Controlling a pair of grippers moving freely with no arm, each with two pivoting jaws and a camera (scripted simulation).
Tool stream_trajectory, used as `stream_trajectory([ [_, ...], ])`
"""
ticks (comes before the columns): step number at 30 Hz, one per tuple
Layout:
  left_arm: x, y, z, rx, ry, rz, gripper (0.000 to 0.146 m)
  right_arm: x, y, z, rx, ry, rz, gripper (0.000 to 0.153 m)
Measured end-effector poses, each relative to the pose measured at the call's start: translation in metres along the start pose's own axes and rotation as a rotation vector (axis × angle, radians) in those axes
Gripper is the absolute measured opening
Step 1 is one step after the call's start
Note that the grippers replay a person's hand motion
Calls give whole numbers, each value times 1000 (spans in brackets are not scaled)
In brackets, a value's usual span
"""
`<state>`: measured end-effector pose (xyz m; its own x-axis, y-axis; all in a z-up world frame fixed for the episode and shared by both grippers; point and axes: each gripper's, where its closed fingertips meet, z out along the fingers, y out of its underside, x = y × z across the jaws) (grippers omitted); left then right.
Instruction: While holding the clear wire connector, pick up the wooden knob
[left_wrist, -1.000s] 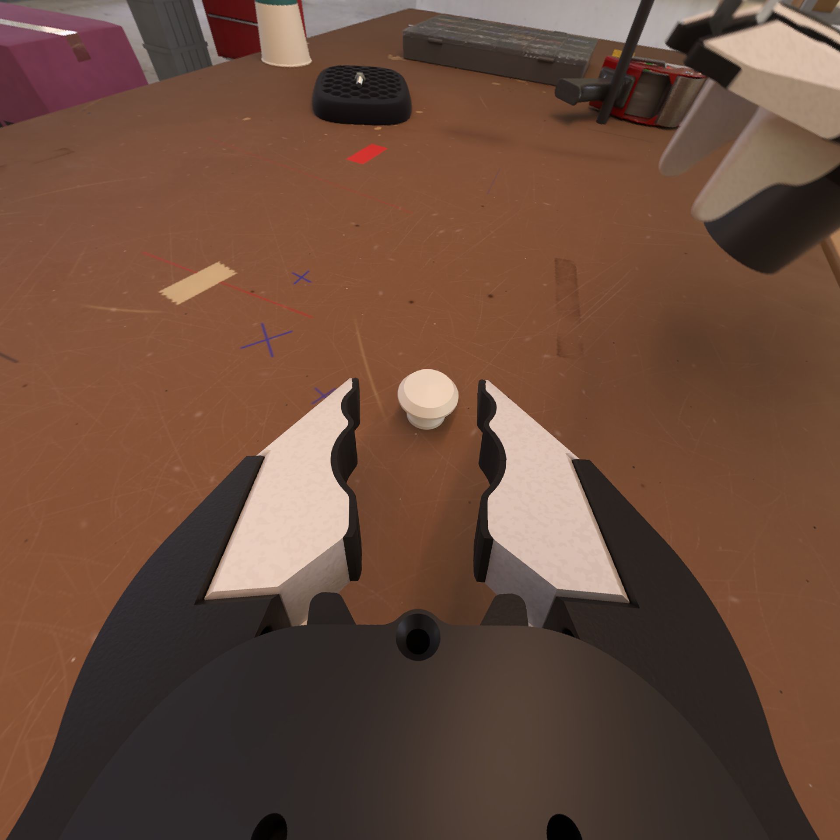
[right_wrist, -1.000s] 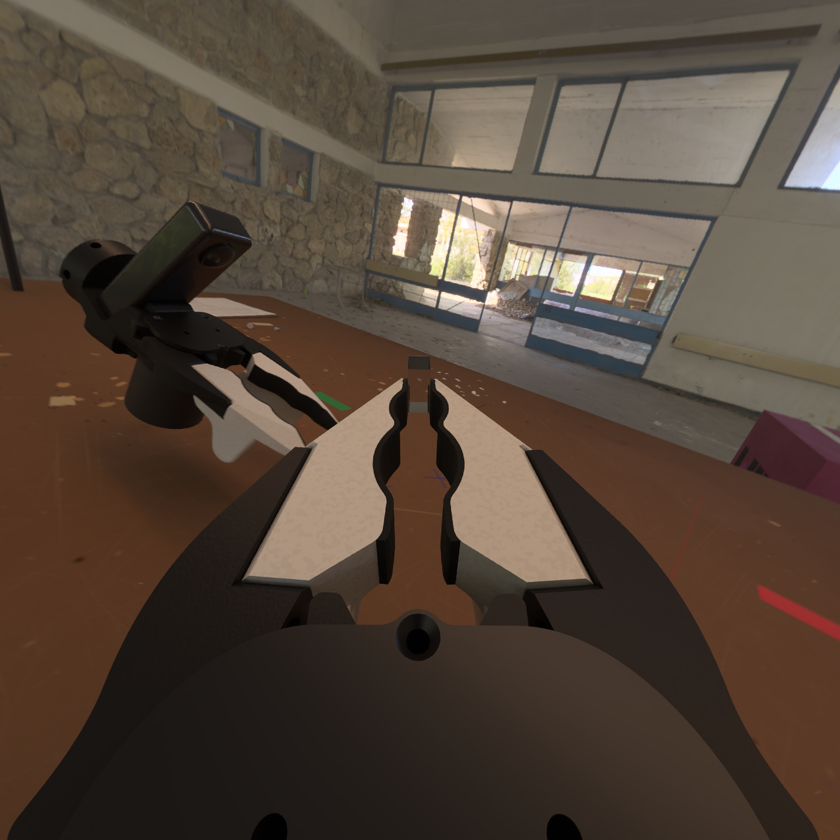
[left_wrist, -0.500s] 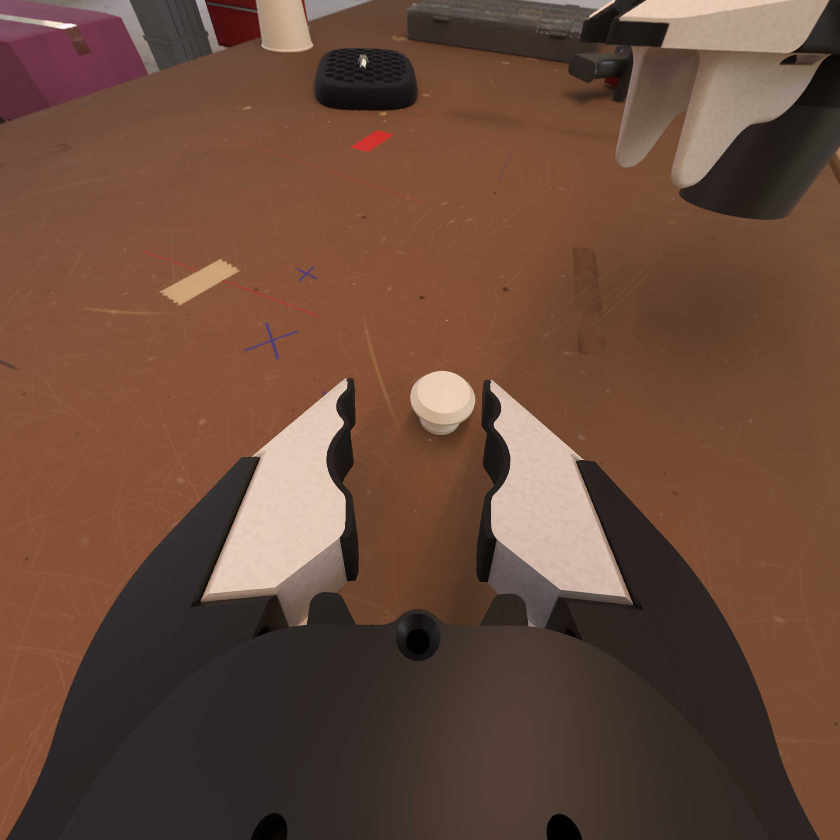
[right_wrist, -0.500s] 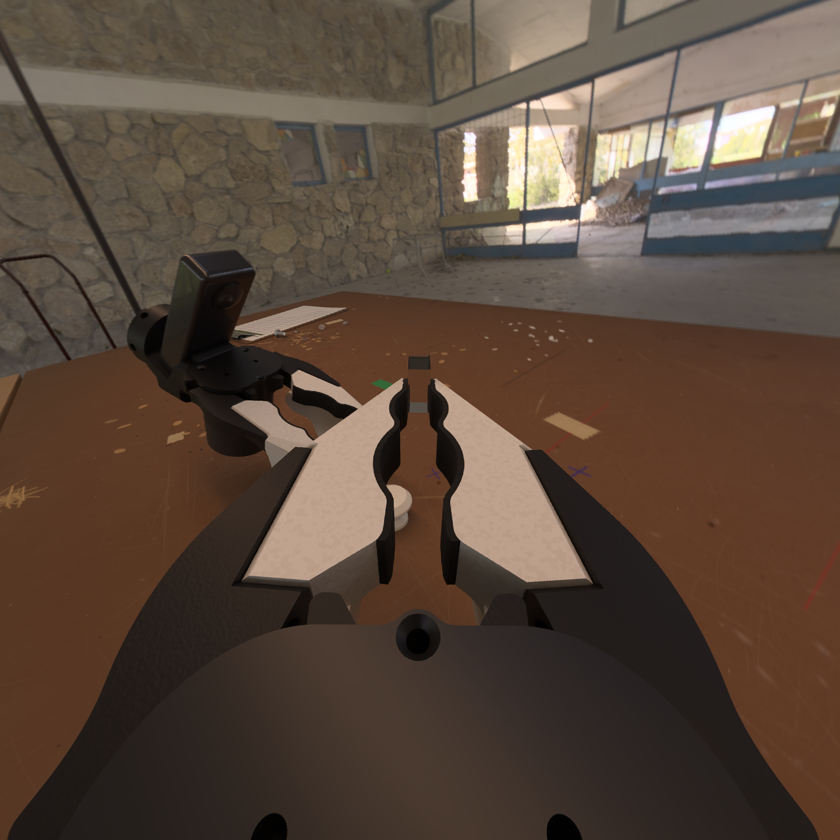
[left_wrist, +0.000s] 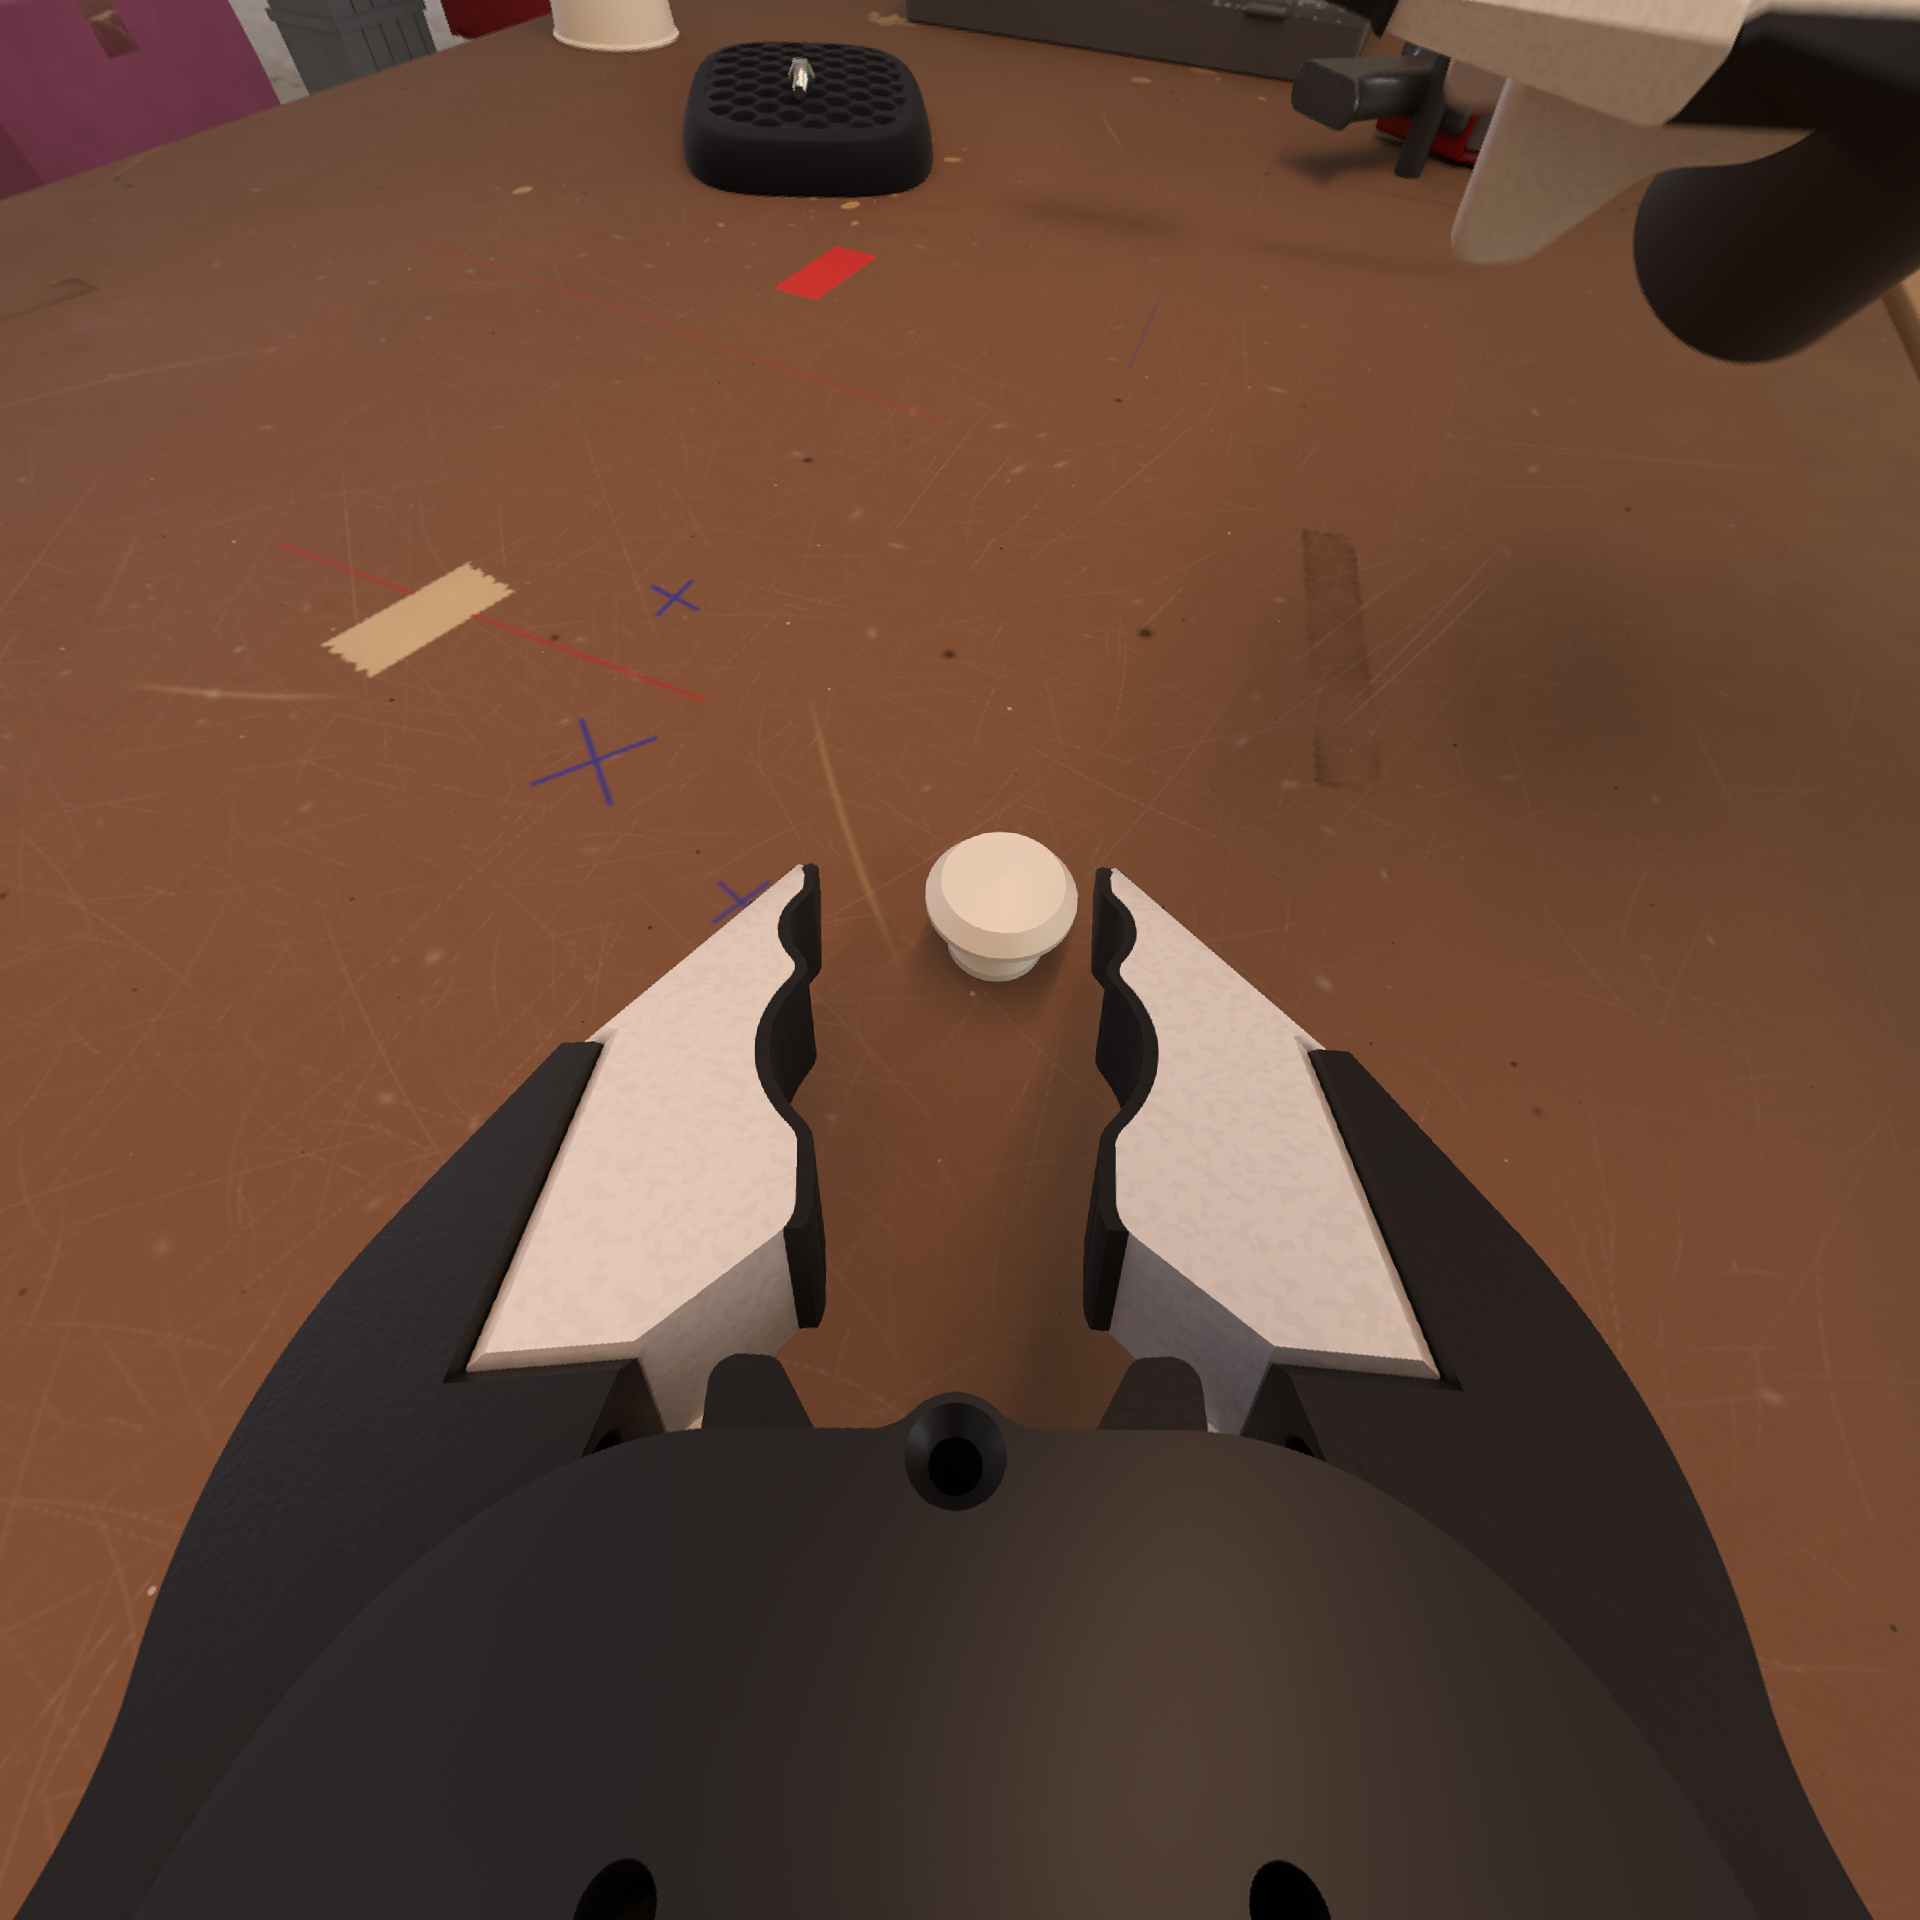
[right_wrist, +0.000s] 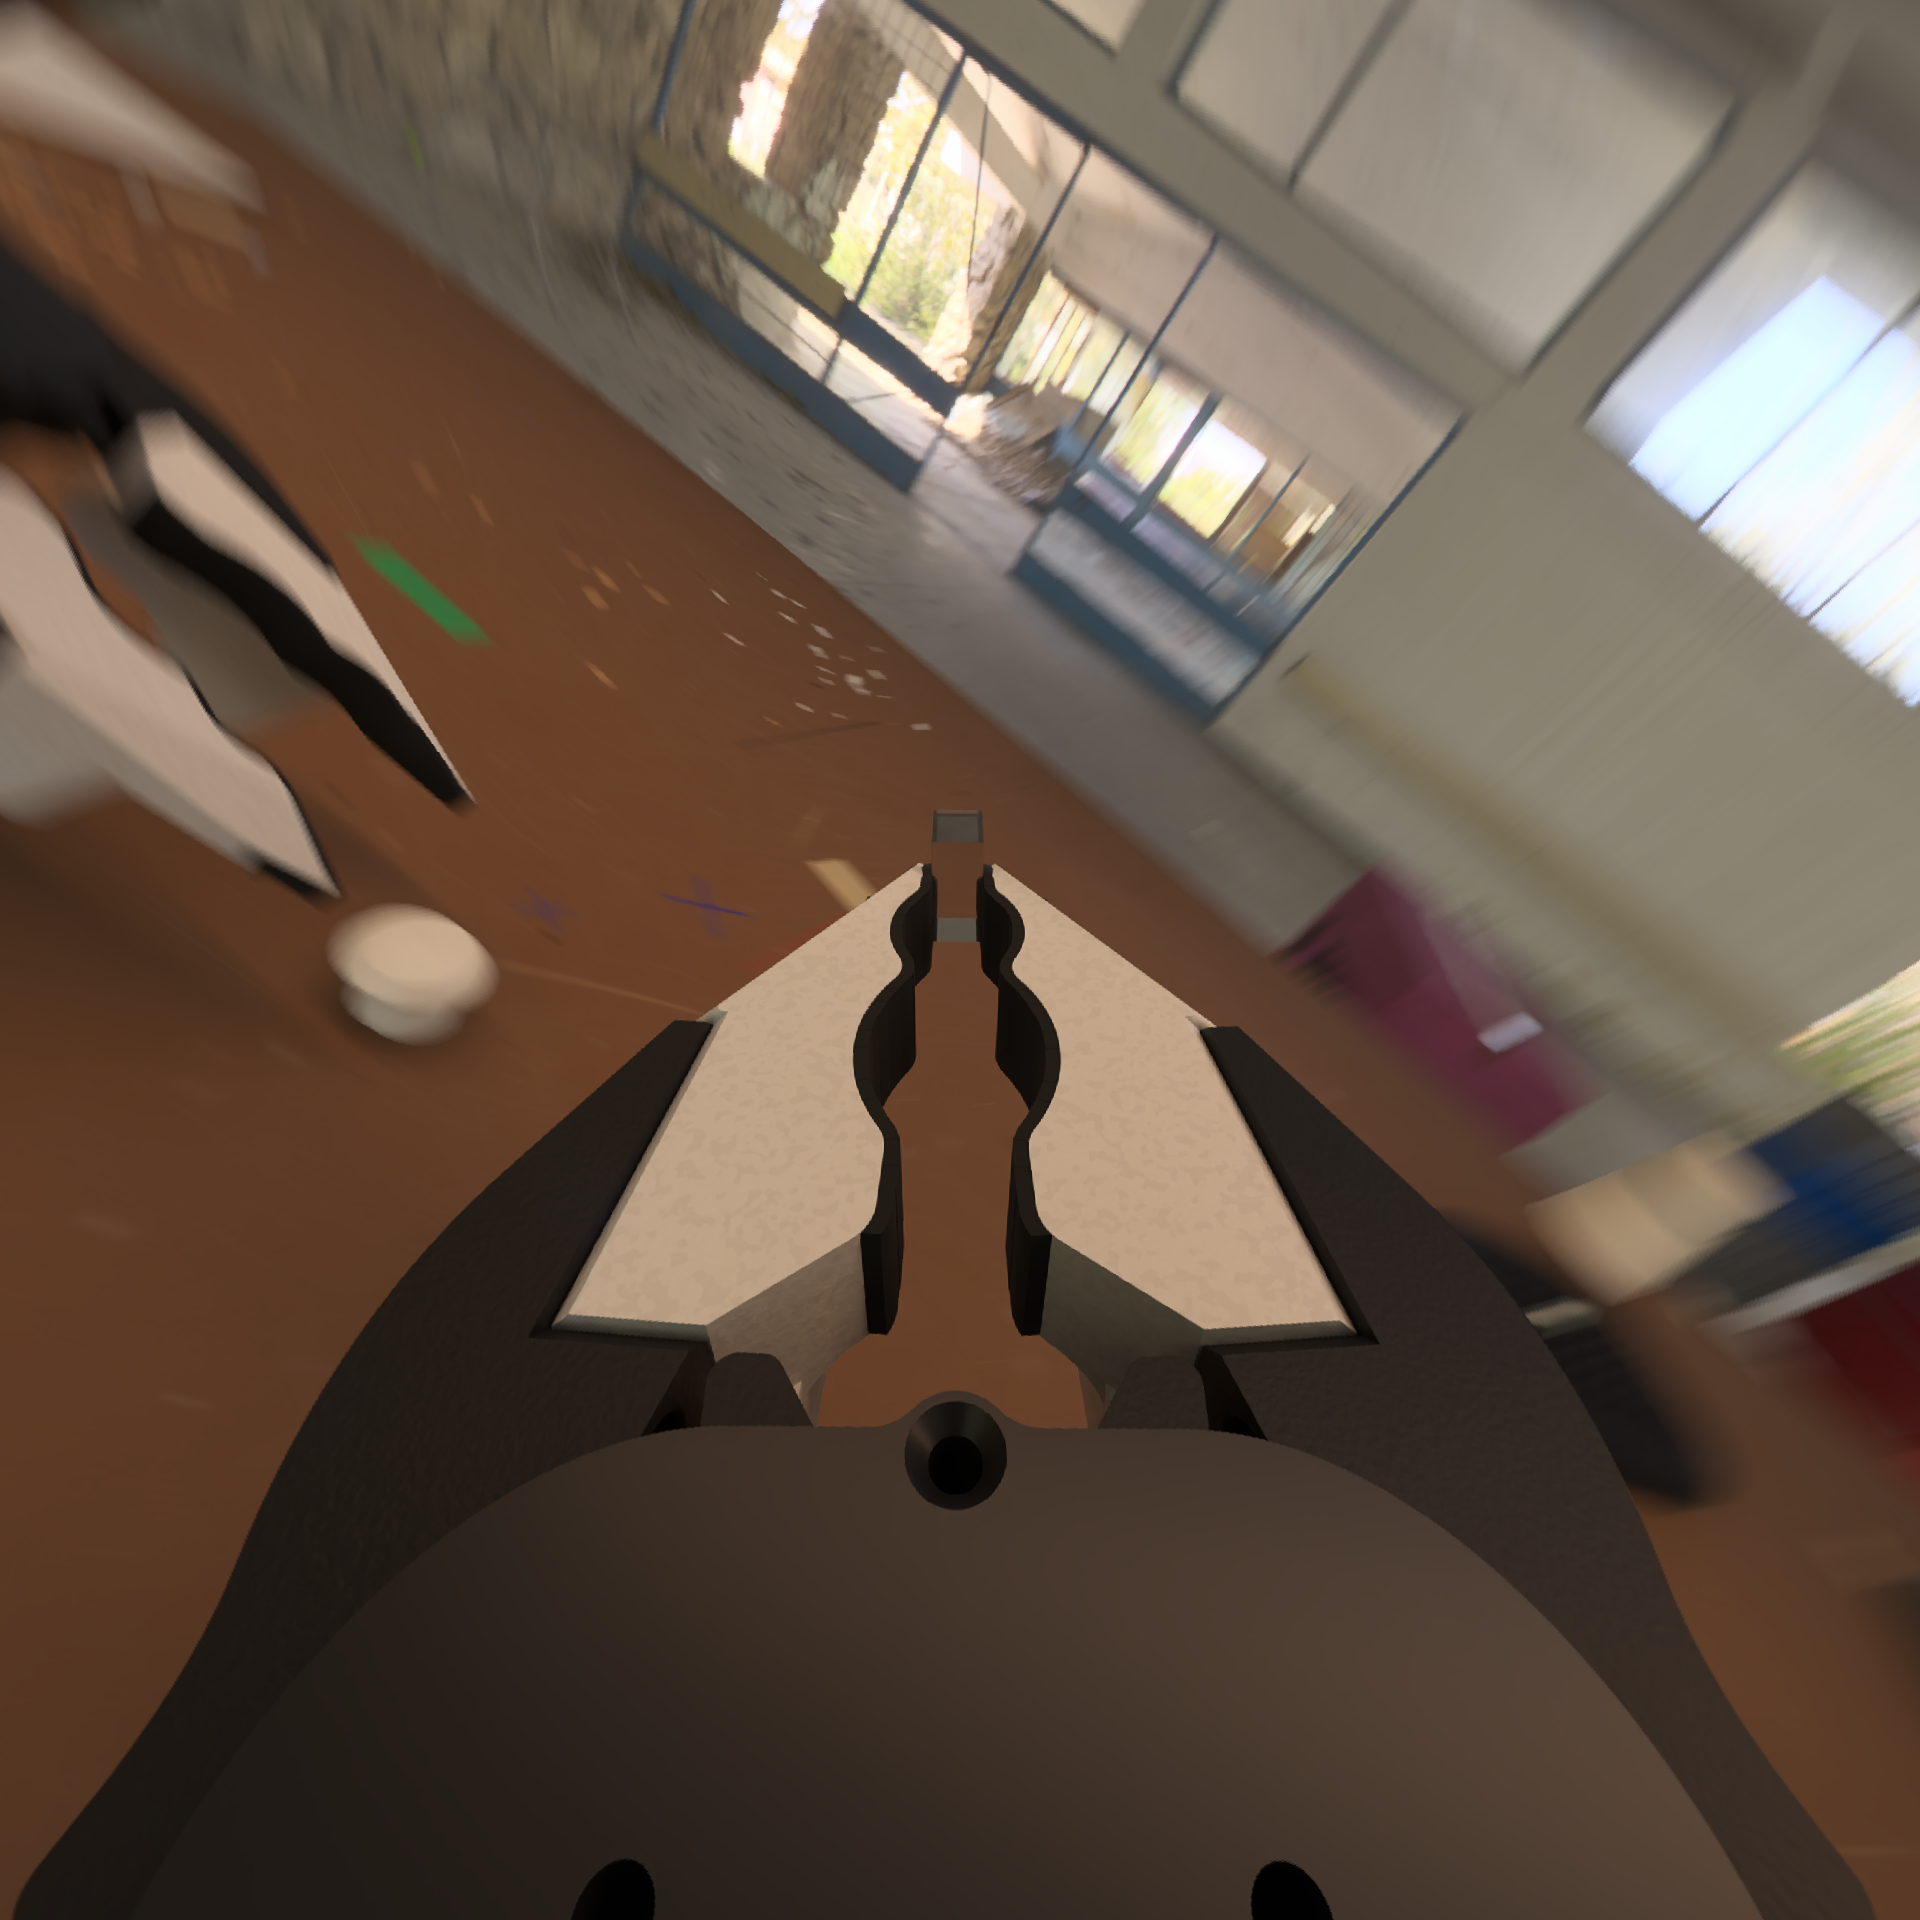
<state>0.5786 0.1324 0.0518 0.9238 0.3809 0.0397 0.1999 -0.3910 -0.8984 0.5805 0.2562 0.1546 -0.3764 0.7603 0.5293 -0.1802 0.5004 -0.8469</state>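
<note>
The pale wooden knob (left_wrist: 1000, 900) stands head up on the brown table, between the tips of my open left gripper (left_wrist: 953, 883) and nearer the right finger, apart from both. The knob also shows in the blurred right wrist view (right_wrist: 411, 970), at the left below the left gripper's fingers (right_wrist: 208, 717). My right gripper (right_wrist: 956, 883) is shut on the small clear wire connector (right_wrist: 957, 875), which sticks out past its tips. That gripper hangs above the table at the top right of the left wrist view (left_wrist: 1621, 135).
A black honeycomb pad (left_wrist: 807, 116) with a small metal bit lies at the far side. A paper cup (left_wrist: 613, 21), a grey case (left_wrist: 1132, 26) and a clamp (left_wrist: 1371, 94) stand along the far edge. A magenta box (left_wrist: 114, 83) sits far left.
The right gripper has swung and rolled, moving further up and right in the left wrist view. The left gripper has eased slightly forward; the knob sits closer to its right fingertip.
</note>
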Motion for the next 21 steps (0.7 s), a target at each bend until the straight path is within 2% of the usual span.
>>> stream_trajectory([
  [4, 0, 0, 0, 3, 6, -2, 52, -7, -15, -4, 57, 138, -736, 7],
  [6, 1, 0, 0, 1, 6, 2, 51, -16, -17, -7, 115, 156, -916, 8],
  [14, 1, 0, -1, 2, -1, 9, 51, -27, -15, -7, 129, 140, -936, 8],
  [18, 1, 1, 0, -3, 7, 4, 51, -27, 5, 2, -9, 86, -914, 8],
  [21, 1, 1, 0, -6, 7, 3, 50, -30, 14, 5, -57, 48, -891, 8],
])
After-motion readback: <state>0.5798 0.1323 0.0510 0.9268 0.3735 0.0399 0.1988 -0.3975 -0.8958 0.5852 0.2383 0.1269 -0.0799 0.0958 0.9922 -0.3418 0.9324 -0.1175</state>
